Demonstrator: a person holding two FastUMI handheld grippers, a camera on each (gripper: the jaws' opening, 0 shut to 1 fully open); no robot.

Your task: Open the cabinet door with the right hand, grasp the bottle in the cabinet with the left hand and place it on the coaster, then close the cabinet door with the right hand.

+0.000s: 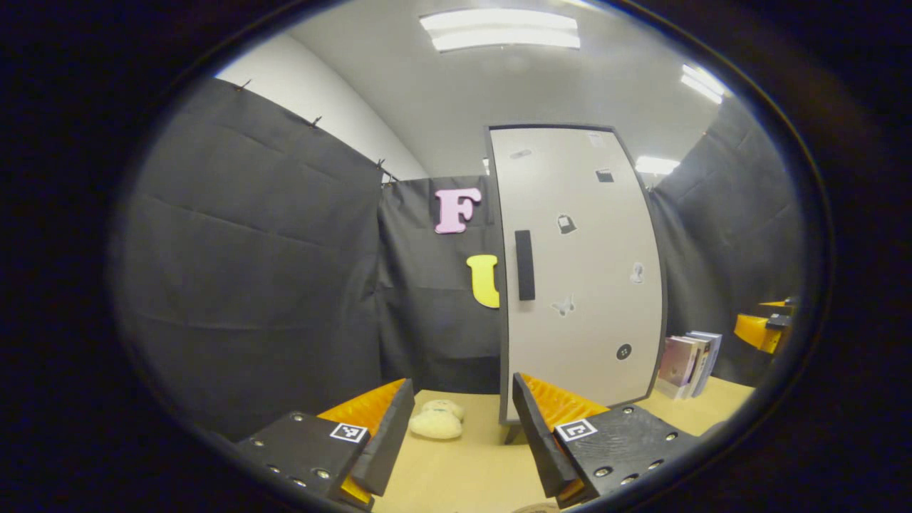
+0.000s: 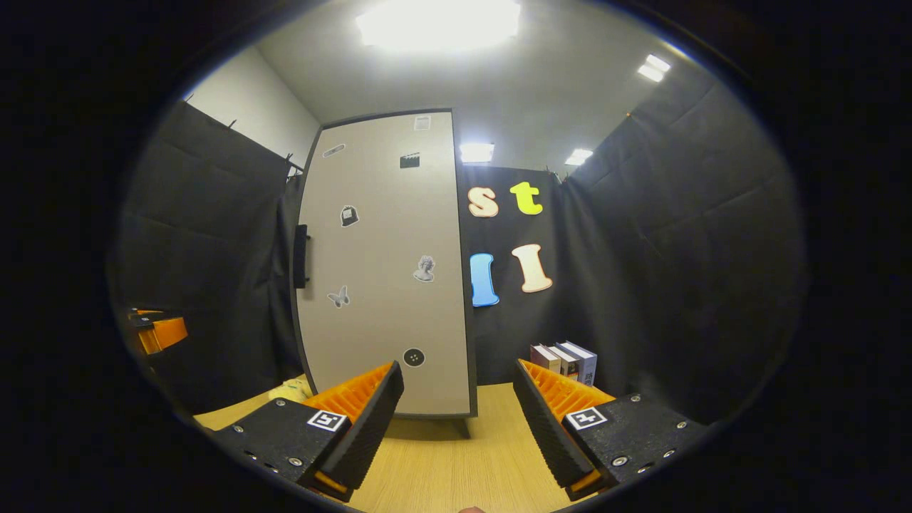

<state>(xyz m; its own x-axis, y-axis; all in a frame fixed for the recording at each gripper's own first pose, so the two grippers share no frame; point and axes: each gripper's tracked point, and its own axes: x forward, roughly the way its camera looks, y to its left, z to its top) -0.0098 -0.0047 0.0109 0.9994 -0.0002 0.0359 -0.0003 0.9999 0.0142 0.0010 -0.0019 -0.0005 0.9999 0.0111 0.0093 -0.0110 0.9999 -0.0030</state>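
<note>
Both tongs wide, holding nothing: left tongs [image 1: 463,434], right tongs [image 2: 459,420]. Cabinet door [image 2: 385,271] shut, handle [image 2: 301,256] at nine o'clock; could slip off, edge-on.

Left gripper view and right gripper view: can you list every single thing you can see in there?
Cabinet door: one, pale grey, shut, standing on the table.
Handle: one, black, on the door's left edge.
Stickers: several, small, dark and grey, on the door.
Books: a few, upright, right of the cabinet.
Plush toy: one, cream, left of the cabinet.
Table: one, light wood.
Left gripper: open.
Right gripper: open.
</note>
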